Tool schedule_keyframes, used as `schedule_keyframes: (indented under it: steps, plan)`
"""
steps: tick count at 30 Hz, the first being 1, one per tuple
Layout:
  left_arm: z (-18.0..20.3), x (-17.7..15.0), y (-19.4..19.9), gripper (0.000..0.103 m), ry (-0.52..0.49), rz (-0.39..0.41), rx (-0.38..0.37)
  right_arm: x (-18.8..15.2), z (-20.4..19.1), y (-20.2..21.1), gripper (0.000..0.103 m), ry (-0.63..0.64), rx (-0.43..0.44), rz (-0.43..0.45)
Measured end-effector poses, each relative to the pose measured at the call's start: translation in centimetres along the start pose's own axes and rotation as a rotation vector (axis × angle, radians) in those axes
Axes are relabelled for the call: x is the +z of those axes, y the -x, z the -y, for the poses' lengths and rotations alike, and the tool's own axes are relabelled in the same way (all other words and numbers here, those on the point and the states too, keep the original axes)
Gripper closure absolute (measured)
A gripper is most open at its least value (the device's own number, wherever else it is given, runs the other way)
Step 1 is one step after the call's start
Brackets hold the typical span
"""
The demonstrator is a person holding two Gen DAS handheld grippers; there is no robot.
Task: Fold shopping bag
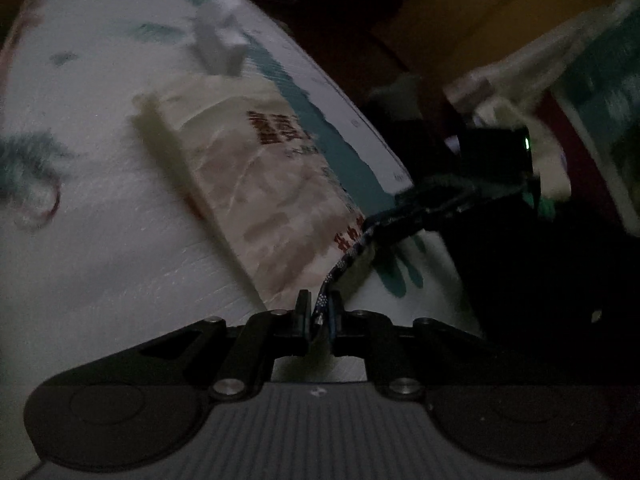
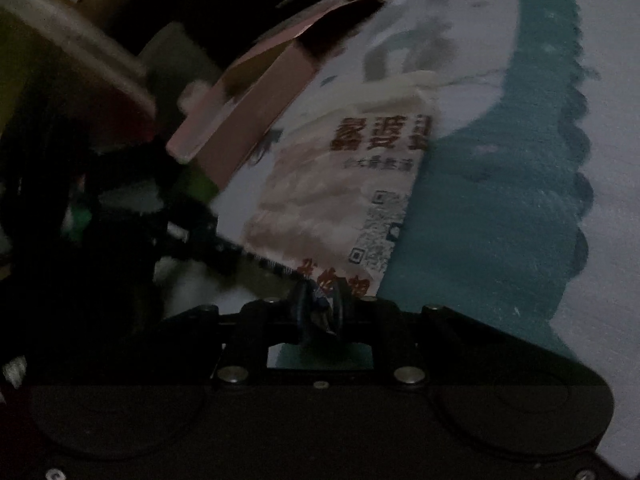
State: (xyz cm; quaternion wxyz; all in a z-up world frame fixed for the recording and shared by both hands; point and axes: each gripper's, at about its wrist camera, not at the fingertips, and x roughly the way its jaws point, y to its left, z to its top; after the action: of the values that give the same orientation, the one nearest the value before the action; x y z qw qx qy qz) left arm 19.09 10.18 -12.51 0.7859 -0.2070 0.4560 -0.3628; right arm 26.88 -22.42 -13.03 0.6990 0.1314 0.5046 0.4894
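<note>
The shopping bag (image 1: 256, 184) is a flat cream and pink bag with red print. It lies on a white mat with teal patches (image 1: 100, 220). A braided blue-and-white cord (image 1: 348, 256) runs from the bag's near edge, and my left gripper (image 1: 320, 312) is shut on one end of it. The cord leads right toward the dark body of the right gripper (image 1: 496, 156). In the right wrist view the bag (image 2: 328, 192) shows a QR code, and my right gripper (image 2: 320, 304) is shut on the cord (image 2: 260, 260), which stretches left into darkness.
A blurred white object (image 1: 220, 36) stands on the mat beyond the bag. An open brown cardboard box (image 2: 260, 92) sits just left of the bag. The mat's edge (image 1: 360, 120) drops to a dark floor. A curved pale rim (image 2: 72, 40) is at far left.
</note>
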Motion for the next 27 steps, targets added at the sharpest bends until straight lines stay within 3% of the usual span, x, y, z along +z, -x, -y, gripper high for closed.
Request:
schedule_keyframes:
  steps: [5, 12, 17, 23, 26, 27]
  plan:
    - [-0.2, -0.6, 0.2, 0.094, 0.106, 0.069, 0.033, -0.7, -0.4, 0.2, 0.095, -0.058, -0.038, 0.053]
    - [1.3, -1.7, 1.0, 0.092, 0.124, 0.148, 0.149, -2.3, -1.8, 0.3, 0.097, -0.096, -0.119, 0.126]
    - [4.6, -2.1, 1.7, 0.088, -0.078, 0.173, 0.340, -2.7, -1.6, 0.2, 0.098, -0.179, -0.128, 0.156]
    - [8.5, -2.7, 2.6, 0.088, -0.327, 0.203, 0.561, -2.7, -2.2, 0.1, 0.098, -0.192, -0.160, 0.162]
    - [10.7, -2.9, 2.7, 0.088, -0.487, 0.240, 0.583, -2.8, -2.2, 0.2, 0.098, -0.200, -0.166, 0.170]
    - [11.0, -2.9, 2.7, 0.088, -0.498, 0.257, 0.548, -2.8, -2.3, 0.1, 0.098, -0.202, -0.169, 0.172]
